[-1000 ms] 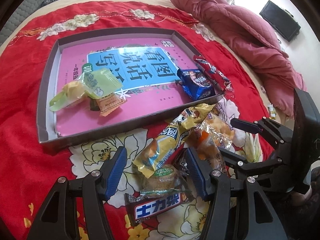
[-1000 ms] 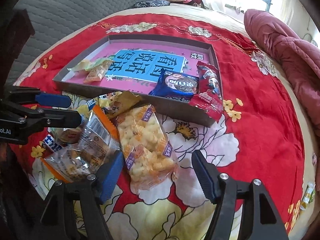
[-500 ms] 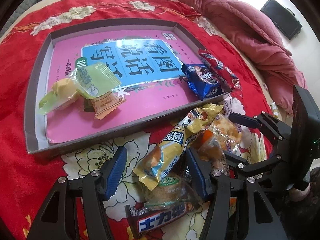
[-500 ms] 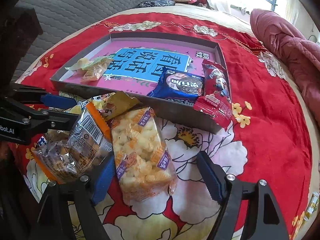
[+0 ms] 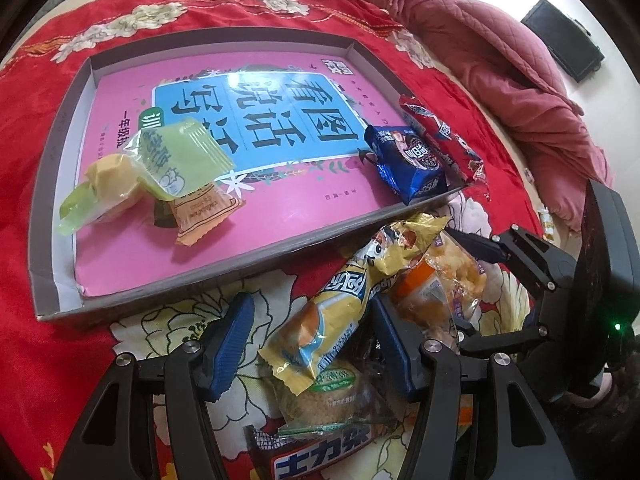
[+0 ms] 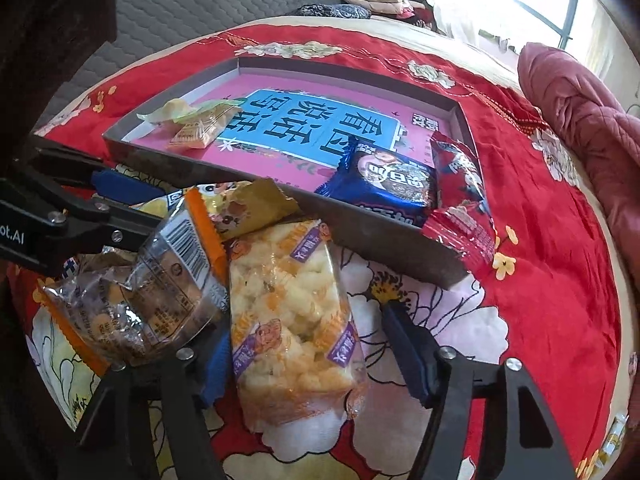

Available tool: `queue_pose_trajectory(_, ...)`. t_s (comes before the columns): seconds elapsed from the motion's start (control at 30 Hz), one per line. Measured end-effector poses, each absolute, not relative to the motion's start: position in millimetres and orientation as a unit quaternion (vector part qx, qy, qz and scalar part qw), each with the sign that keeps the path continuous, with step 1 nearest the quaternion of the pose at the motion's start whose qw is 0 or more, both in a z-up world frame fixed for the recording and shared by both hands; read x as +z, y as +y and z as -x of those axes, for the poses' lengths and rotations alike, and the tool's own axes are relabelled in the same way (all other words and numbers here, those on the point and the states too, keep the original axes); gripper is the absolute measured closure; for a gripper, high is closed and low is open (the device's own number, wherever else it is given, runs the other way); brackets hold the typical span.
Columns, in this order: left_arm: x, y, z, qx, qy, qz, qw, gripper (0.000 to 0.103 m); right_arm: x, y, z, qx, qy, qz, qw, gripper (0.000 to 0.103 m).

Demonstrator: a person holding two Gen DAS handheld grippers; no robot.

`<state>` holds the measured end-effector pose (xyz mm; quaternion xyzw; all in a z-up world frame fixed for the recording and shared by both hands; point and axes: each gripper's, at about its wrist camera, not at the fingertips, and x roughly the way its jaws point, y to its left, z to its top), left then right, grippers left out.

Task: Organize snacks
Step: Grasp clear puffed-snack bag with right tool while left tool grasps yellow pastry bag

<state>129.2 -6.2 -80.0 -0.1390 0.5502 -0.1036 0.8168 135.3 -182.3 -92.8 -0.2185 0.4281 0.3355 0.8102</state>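
Observation:
A grey tray (image 5: 192, 284) lined with a pink book holds green packets (image 5: 180, 160), an orange packet (image 5: 204, 216) and a blue cookie pack (image 5: 408, 164). A red pack (image 5: 444, 136) lies over its right rim. In front of the tray, a yellow snack pack (image 5: 332, 312) lies between the pads of my open left gripper (image 5: 312, 312); the left pad stands clear of it. My right gripper (image 6: 308, 332) straddles a clear bag of puffed snacks (image 6: 288, 312). Its jaws are closing, and the right pad (image 6: 404, 348) is still off the bag.
A clear bag with orange edges (image 6: 160, 280), a round cake in clear wrap (image 5: 320, 392) and a chocolate bar (image 5: 320, 460) crowd the pile on the red flowered cloth (image 6: 540, 280). A rumpled pink quilt (image 5: 500, 60) lies to the right. The two grippers stand close together.
The right jaws widened a little, then narrowed around the puffed-snack bag, and that gripper sank closer to it. The left gripper stayed over the yellow pack with its jaws unchanged.

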Motion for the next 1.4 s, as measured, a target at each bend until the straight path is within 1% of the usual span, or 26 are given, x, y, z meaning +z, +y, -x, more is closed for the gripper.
queue_pose_trajectory(0.03, -80.3, -6.3, -129.9, -0.105, 0.551, 0.140, 0.816, 0.040, -92.2, -181.7, -134.0, 0.339, 0.427, 0.219, 0.809, 0.044)
queue_pose_trajectory(0.07, -80.5, -6.4, -130.2, -0.106, 0.551, 0.141, 0.816, 0.040, -91.6, -181.2, -132.7, 0.341, 0.427, 0.220, 0.808, 0.050)
queue_pose_trajectory(0.1, -81.0, -6.6, -130.7, -0.108, 0.552, 0.142, 0.815, 0.040, -90.8, -180.7, -130.7, 0.344, 0.426, 0.221, 0.807, 0.053)
queue_pose_trajectory(0.2, -81.6, -9.7, -132.7, -0.113, 0.551, 0.139, 0.815, 0.040, -88.7, -182.1, -130.0, 0.342, 0.432, 0.215, 0.806, 0.055)
queue_pose_trajectory(0.33, -82.0, -14.0, -134.3, -0.120, 0.551, 0.133, 0.815, 0.040, -85.6, -195.3, -136.5, 0.329, 0.450, 0.181, 0.810, 0.055)
queue_pose_trajectory(0.4, -82.5, -18.0, -136.7, -0.125, 0.551, 0.132, 0.815, 0.045, -84.2, -203.0, -138.6, 0.321, 0.457, 0.165, 0.813, 0.055)
queue_pose_trajectory(0.43, -82.7, -19.2, -137.2, -0.130, 0.550, 0.133, 0.814, 0.054, -83.6, -206.1, -140.0, 0.319, 0.461, 0.154, 0.813, 0.055)
queue_pose_trajectory(0.47, -82.9, -21.5, -138.6, -0.132, 0.550, 0.133, 0.814, 0.061, -82.8, -208.6, -141.0, 0.319, 0.464, 0.144, 0.814, 0.055)
queue_pose_trajectory(0.6, -86.8, -26.8, -142.8, -0.138, 0.554, 0.117, 0.812, 0.065, -79.5, -212.7, -142.8, 0.312, 0.468, 0.129, 0.817, 0.055)
queue_pose_trajectory(0.67, -86.8, -25.7, -143.1, -0.140, 0.552, 0.124, 0.812, 0.070, -78.6, -213.2, -142.4, 0.309, 0.468, 0.129, 0.818, 0.055)
queue_pose_trajectory(0.87, -78.6, -24.6, -137.9, -0.149, 0.539, 0.131, 0.819, 0.076, -71.1, -217.6, -139.7, 0.309, 0.462, 0.114, 0.824, 0.055)
queue_pose_trajectory(1.17, -59.4, -20.2, -123.2, -0.147, 0.521, 0.136, 0.830, 0.078, -57.5, -221.0, -133.0, 0.306, 0.448, 0.108, 0.833, 0.055)
queue_pose_trajectory(1.4, -44.8, -3.1, -106.8, -0.135, 0.504, 0.160, 0.838, 0.078, -46.3, -220.4, -127.2, 0.312, 0.431, 0.107, 0.840, 0.055)
